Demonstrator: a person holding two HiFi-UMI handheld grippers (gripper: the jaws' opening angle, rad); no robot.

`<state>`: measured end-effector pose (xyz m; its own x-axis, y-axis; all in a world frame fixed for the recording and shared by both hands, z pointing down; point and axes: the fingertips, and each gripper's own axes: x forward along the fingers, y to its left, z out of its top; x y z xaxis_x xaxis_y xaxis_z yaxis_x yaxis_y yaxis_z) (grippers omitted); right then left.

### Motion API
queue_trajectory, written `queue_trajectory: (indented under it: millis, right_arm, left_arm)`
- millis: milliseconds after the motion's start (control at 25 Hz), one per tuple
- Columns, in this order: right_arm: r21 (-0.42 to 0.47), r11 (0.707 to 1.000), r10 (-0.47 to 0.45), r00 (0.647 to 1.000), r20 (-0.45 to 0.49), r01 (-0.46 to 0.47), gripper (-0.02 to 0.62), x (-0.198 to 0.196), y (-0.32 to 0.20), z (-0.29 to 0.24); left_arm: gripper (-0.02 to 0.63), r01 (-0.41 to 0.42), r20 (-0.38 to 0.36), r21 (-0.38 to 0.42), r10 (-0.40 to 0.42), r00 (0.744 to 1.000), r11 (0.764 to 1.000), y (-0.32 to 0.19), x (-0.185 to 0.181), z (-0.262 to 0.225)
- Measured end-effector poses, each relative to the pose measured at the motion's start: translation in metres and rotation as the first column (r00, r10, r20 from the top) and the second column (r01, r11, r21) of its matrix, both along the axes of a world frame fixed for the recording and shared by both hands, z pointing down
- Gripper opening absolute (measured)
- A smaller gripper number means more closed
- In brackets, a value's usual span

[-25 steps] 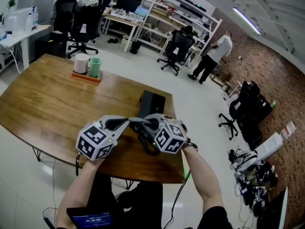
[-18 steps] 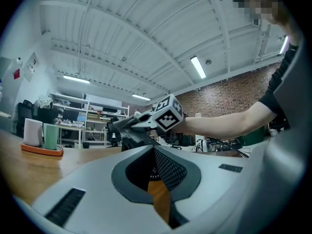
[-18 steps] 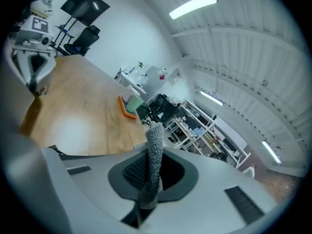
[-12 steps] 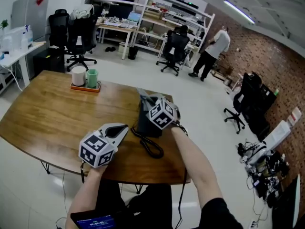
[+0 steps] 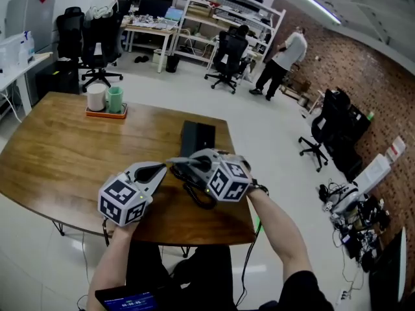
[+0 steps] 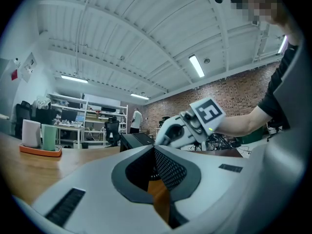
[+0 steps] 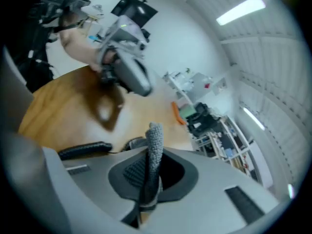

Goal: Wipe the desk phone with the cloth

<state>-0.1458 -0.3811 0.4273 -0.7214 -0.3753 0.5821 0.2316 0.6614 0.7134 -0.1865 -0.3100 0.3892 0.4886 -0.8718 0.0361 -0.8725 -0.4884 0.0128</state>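
The black desk phone (image 5: 196, 137) sits on the wooden table (image 5: 58, 148), toward its right side. Its coiled cord (image 5: 202, 198) lies in front of it, near the table's front edge. My right gripper (image 5: 183, 164) hovers over the cord, short of the phone, pointing left. It is shut on a grey knitted cloth (image 7: 155, 143) that stands up between its jaws. My left gripper (image 5: 163, 168) is just left of it, tips almost meeting the right one's, shut with nothing held. In the left gripper view the phone (image 6: 138, 140) shows behind the right gripper (image 6: 163, 139).
An orange tray (image 5: 106, 113) with a white cup (image 5: 96, 97) and a green cup (image 5: 115, 99) stands at the table's far left. Office chairs (image 5: 224, 58), shelves and a standing person (image 5: 280, 60) are beyond the table. The table's right edge (image 5: 243, 193) is close to the phone.
My right gripper has come back from over the phone toward the front edge, ending beside the left gripper above the cord. The left gripper has hardly moved.
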Motion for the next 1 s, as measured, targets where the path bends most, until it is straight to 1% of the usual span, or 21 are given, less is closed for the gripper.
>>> queue_trajectory:
  millis: [40, 80, 120, 160, 200, 240, 280, 360, 440, 520, 640, 760, 840, 880, 960, 1000]
  right_arm:
    - [0.007, 0.997, 0.080, 0.993, 0.086, -0.080, 0.025, -0.004, -0.027, -0.018]
    - [0.005, 0.986, 0.166, 0.972, 0.168, -0.169, 0.025, -0.008, -0.056, -0.035]
    - [-0.007, 0.968, 0.245, 0.940, 0.236, -0.251, 0.025, -0.011, -0.083, -0.049]
    - [-0.025, 0.949, 0.309, 0.907, 0.284, -0.316, 0.025, -0.013, -0.106, -0.057]
    - [-0.042, 0.931, 0.358, 0.880, 0.311, -0.364, 0.025, -0.016, -0.126, -0.061]
    - [-0.053, 0.916, 0.394, 0.862, 0.320, -0.398, 0.025, -0.018, -0.141, -0.060]
    - [-0.059, 0.905, 0.418, 0.853, 0.314, -0.422, 0.025, -0.020, -0.153, -0.056]
    - [-0.050, 0.900, 0.427, 0.857, 0.288, -0.432, 0.025, -0.023, -0.161, -0.046]
    - [-0.031, 0.910, 0.406, 0.874, 0.266, -0.413, 0.023, -0.020, -0.155, -0.040]
    - [-0.015, 0.929, 0.363, 0.903, 0.230, -0.370, 0.023, -0.015, -0.138, -0.034]
    - [0.017, 0.964, 0.259, 0.953, 0.157, -0.265, 0.023, -0.005, -0.095, -0.019]
    - [0.038, 0.988, 0.148, 0.986, 0.071, -0.151, 0.023, 0.009, -0.043, 0.004]
    - [0.041, 0.997, 0.066, 0.998, -0.015, -0.066, 0.023, 0.018, -0.010, 0.020]
    - [0.030, 0.999, 0.025, 0.997, -0.070, -0.023, 0.023, 0.024, 0.005, 0.029]
    - [-0.010, 0.999, -0.048, 0.982, -0.182, 0.047, 0.025, 0.038, 0.029, 0.042]
    - [-0.017, 0.998, -0.066, 0.976, -0.206, 0.063, 0.025, 0.041, 0.033, 0.042]
  left_arm:
    - [-0.008, 0.000, -0.001, 0.001, 0.000, 1.000, 1.000, 0.000, -0.001, 0.001]
    - [-0.008, 0.000, -0.005, 0.000, 0.000, 1.000, 1.000, 0.000, -0.003, 0.003]
    - [-0.006, 0.002, -0.010, -0.001, -0.002, 1.000, 1.000, 0.000, -0.004, 0.004]
    - [-0.008, 0.005, -0.014, -0.003, -0.005, 1.000, 1.000, 0.000, -0.004, 0.006]
    - [-0.008, 0.007, -0.017, -0.004, -0.007, 1.000, 1.000, 0.000, -0.004, 0.007]
    - [-0.006, 0.010, -0.018, -0.005, -0.010, 1.000, 1.000, 0.000, -0.004, 0.007]
    - [-0.008, 0.011, -0.018, -0.005, -0.011, 1.000, 1.000, -0.001, -0.004, 0.007]
    - [-0.008, 0.012, -0.020, -0.005, -0.012, 1.000, 1.000, -0.002, -0.001, 0.006]
    - [-0.006, 0.008, -0.016, -0.007, -0.008, 1.000, 1.000, -0.002, 0.002, 0.005]
    - [-0.008, 0.003, -0.006, -0.011, -0.004, 1.000, 1.000, -0.001, 0.006, 0.003]
    - [-0.008, 0.003, 0.001, -0.012, -0.003, 1.000, 1.000, -0.001, 0.007, 0.001]
    - [-0.008, 0.001, 0.006, -0.013, -0.001, 1.000, 1.000, -0.001, 0.006, 0.002]
    - [-0.008, 0.002, 0.009, -0.011, -0.002, 1.000, 1.000, -0.002, 0.006, 0.002]
    - [-0.008, 0.003, 0.008, -0.009, -0.003, 1.000, 1.000, -0.002, 0.006, 0.002]
    - [-0.006, 0.002, 0.005, -0.009, -0.002, 1.000, 1.000, -0.003, 0.006, 0.003]
    - [-0.006, 0.002, 0.006, -0.011, -0.002, 1.000, 1.000, -0.003, 0.006, 0.003]
